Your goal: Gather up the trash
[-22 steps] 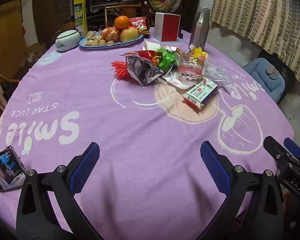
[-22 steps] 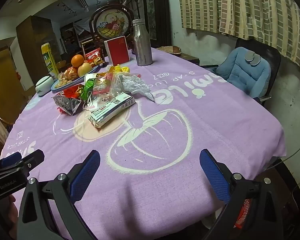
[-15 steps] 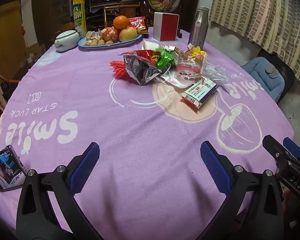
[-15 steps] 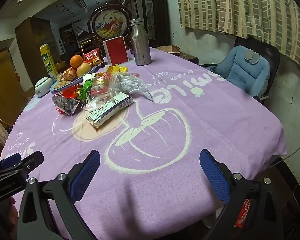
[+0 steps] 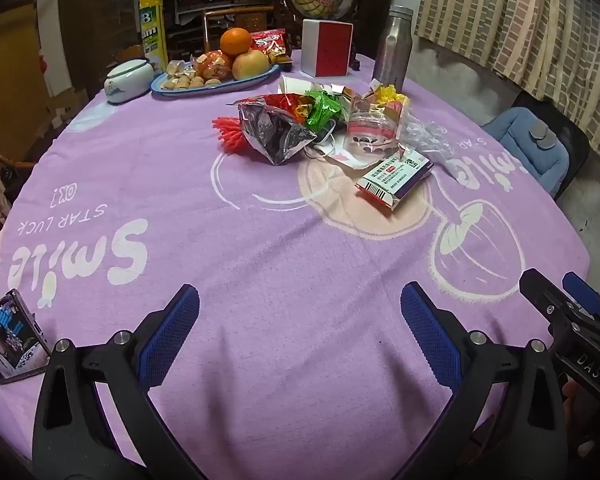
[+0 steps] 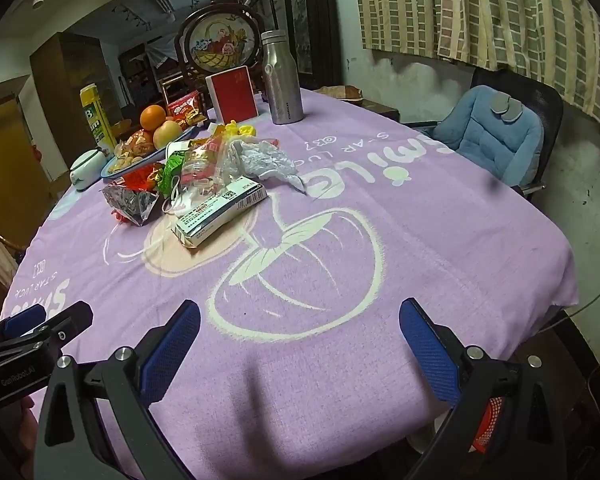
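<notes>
A heap of trash lies at the middle of the purple tablecloth (image 5: 284, 264): a silver foil bag (image 5: 274, 134), green wrappers (image 5: 322, 110), a clear plastic cup (image 5: 370, 134), a flat white carton (image 5: 396, 176) and crumpled clear plastic (image 5: 428, 136). The carton (image 6: 220, 210) and foil bag (image 6: 130, 202) also show in the right wrist view. My left gripper (image 5: 300, 336) is open and empty over the near part of the table, well short of the heap. My right gripper (image 6: 300, 344) is open and empty near the table's front right edge.
A blue plate of fruit (image 5: 216, 76), a white lidded jar (image 5: 126, 80), a red and white box (image 5: 327, 52) and a steel bottle (image 5: 392, 50) stand at the back. A phone (image 5: 8, 336) lies front left. A blue padded chair (image 6: 496, 136) stands at the right.
Both views have shifted slightly; the trash heap sits a little further left in the left wrist view. Both grippers stay open and empty.
</notes>
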Available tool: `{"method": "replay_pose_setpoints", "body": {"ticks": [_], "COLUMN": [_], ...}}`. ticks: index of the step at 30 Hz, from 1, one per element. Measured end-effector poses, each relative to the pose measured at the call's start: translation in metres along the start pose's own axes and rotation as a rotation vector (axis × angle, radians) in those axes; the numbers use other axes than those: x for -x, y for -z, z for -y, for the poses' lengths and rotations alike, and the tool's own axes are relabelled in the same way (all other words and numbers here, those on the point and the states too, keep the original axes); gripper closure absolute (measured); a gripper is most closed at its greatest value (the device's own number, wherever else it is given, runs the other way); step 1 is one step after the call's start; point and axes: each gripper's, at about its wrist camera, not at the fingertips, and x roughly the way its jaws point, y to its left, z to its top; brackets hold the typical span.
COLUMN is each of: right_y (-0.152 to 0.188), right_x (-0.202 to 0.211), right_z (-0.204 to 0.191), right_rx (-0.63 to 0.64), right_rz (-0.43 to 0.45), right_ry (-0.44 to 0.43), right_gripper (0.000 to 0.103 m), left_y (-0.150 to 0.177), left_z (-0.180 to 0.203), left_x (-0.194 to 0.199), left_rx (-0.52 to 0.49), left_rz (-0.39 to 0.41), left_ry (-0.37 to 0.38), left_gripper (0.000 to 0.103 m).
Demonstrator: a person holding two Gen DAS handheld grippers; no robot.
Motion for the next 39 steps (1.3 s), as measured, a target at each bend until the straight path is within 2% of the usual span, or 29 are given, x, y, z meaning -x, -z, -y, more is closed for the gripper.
{"method": "replay_pose_setpoints", "body": {"ticks": [39], "right_y": [0.0026], "right_x": [-0.0003], "right_z": [-0.0092], "right_rx": [0.015], "right_rz": [-0.004], "right_ry": [-0.003], "right_gripper": [0.006], "left_y": [0.0041], "left_z": [0.0040], "left_x": [0.0021], "left_rx": [-0.008], "left_rz": [0.000], "left_ry": [0.019], "left_gripper": [0.006]}}
